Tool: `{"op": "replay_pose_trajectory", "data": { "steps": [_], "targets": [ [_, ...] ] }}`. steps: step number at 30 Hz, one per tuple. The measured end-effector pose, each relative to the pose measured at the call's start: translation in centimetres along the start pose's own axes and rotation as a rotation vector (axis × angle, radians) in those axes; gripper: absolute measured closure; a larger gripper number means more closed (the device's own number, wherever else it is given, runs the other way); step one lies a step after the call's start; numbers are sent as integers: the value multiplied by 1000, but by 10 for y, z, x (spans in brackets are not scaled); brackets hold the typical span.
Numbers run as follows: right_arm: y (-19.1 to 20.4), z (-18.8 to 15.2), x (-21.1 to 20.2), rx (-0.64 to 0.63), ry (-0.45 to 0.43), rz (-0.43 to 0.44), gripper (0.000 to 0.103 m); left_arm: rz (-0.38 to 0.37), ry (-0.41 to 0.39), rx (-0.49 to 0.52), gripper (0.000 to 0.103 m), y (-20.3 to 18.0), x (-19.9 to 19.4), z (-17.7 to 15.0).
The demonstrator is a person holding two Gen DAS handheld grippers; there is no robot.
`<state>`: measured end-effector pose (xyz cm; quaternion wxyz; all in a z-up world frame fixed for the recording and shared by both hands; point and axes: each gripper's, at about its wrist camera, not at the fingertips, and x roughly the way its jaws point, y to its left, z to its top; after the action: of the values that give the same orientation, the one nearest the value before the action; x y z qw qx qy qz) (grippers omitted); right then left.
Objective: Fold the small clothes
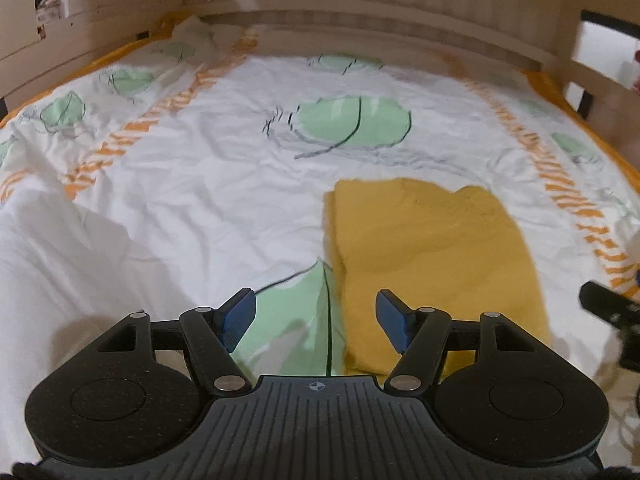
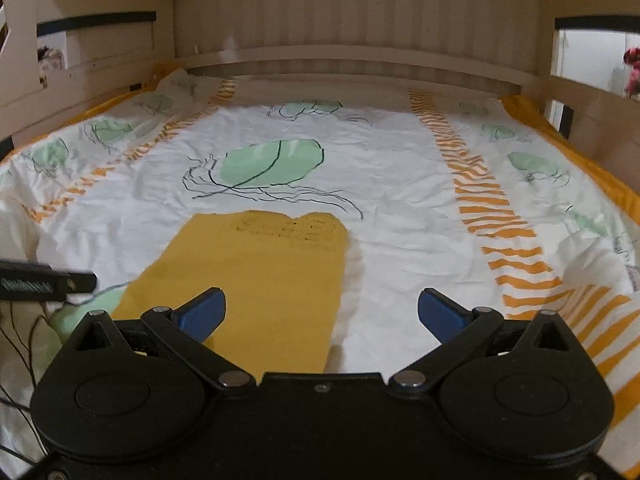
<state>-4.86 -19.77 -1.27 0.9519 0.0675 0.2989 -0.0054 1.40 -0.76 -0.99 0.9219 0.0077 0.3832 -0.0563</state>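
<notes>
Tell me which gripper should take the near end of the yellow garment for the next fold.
Probably the left gripper: its open jaws sit over the yellow garment at its near left edge. The right gripper is open too, straddling the garment's right edge, half over the bedsheet. It's close; either could work.

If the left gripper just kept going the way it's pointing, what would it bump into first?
Probably the left edge of the yellow garment, where it meets the leaf-print bedsheet. The left gripper is open and angled downward; depth is uncertain.

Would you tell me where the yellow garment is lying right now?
The yellow garment lies flat on the leaf-print bedsheet, just ahead of both open grippers, nearer the bed's front edge than the headboard.
</notes>
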Motion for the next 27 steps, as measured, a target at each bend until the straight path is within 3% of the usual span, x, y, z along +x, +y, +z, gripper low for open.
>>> {"op": "replay_pose_trajectory", "data": {
  "steps": [4,9,27],
  "targets": [
    [-4,-5,-7,46,10,48,1,-1,44,-5,38,0,3,-6],
    [4,-10,-4,16,39,25,1,29,73,9,38,-2,5,-14],
    [-5,-15,1,83,97,22,1,12,112,18,38,-6,7,-20]
  ]
}}
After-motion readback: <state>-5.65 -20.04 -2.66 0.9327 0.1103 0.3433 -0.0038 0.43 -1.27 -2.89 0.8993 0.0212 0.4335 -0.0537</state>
